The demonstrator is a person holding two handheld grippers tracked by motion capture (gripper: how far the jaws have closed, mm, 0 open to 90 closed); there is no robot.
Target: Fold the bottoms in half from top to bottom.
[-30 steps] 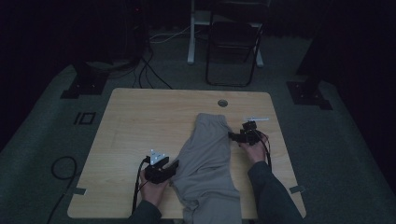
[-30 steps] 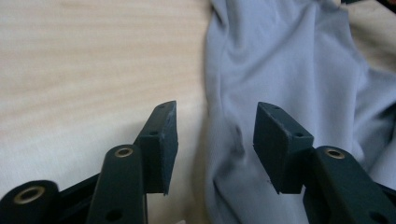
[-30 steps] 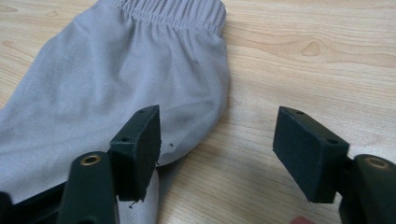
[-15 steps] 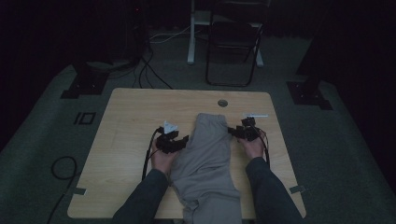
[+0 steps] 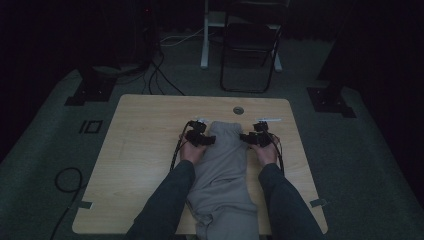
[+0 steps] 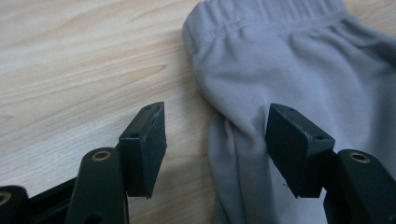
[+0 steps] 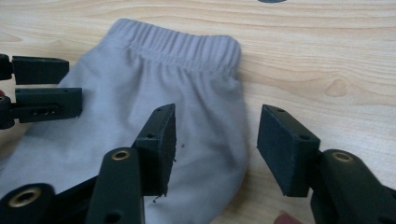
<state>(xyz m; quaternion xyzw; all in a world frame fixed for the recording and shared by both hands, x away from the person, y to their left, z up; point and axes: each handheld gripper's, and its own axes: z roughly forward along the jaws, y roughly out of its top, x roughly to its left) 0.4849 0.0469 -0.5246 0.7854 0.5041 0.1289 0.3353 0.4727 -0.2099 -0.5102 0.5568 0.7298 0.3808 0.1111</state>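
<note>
The left gripper [image 6: 212,149] stands open, its jaws spread wide with nothing clamped. Between them lies the left edge of the grey pants [image 6: 299,79]: one jaw is over bare table [image 6: 70,70], the other over the cloth. Ahead of the jaws the elastic waistband [image 6: 266,18] runs across the far end of the pants.

The right gripper [image 7: 215,149] is open too, its jaws wide apart and empty. The pants' right edge [image 7: 154,102] falls in the gap, with one jaw above the fabric and the other above wood. Beyond the jaws sits the gathered waistband [image 7: 182,46], and off to the side, across the cloth, the left gripper's black jaws [image 7: 42,91] show, parted.

From the high view, the left gripper [image 5: 201,137] and right gripper [image 5: 255,137] sit on either side of the pants [image 5: 222,170], near the waistband end. The pants lie lengthwise down the middle of the table [image 5: 145,150], the leg end hanging off the near edge between the person's sleeves [image 5: 165,205]. Past the table stands a chair [image 5: 250,45] on a dark floor with cables [image 5: 160,75].
</note>
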